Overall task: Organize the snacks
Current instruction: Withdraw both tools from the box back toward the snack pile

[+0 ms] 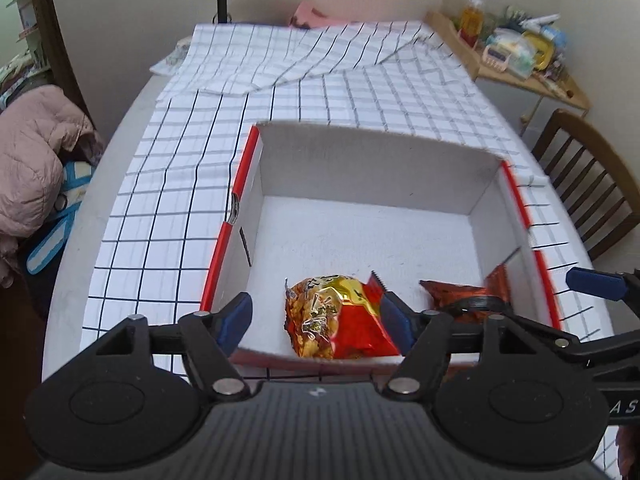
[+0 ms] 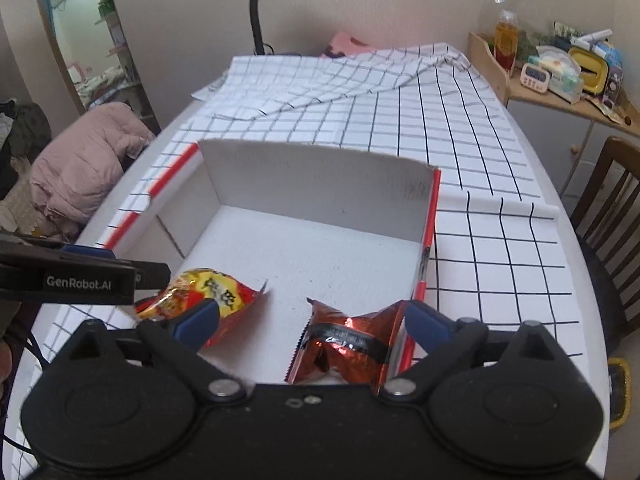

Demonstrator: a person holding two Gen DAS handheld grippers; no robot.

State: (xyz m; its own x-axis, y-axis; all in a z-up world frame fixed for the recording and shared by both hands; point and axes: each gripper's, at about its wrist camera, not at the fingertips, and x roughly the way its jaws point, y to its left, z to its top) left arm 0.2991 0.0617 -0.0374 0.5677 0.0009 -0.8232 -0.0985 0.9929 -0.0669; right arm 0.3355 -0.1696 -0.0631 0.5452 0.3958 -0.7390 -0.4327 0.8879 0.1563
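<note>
Both packets are down in the box now, lying on its floor near the front wall. The gold pack lies left of centre along that wall. The dark red pack is tucked toward the front right corner, leaning on the right wall. The left gripper has its tongs spread either side of the gold pack, pads clear of the foil as far as I can see. The right gripper is spread wide over the dark red pack, nothing pinched.

So this reads as the drop-off step, just finished. Next, I'd say, both grippers lift clear of the box rim and go looking for more snacks; none show on the checked cloth from here.

Materials: both packs are crinkly, shiny foil pillows with sawtooth end seals, puffy and light by the look of them. The box is matte white card, straight-walled, red-edged at the sides. The cloth is thin and rumpled at the desk's far edge.
</note>
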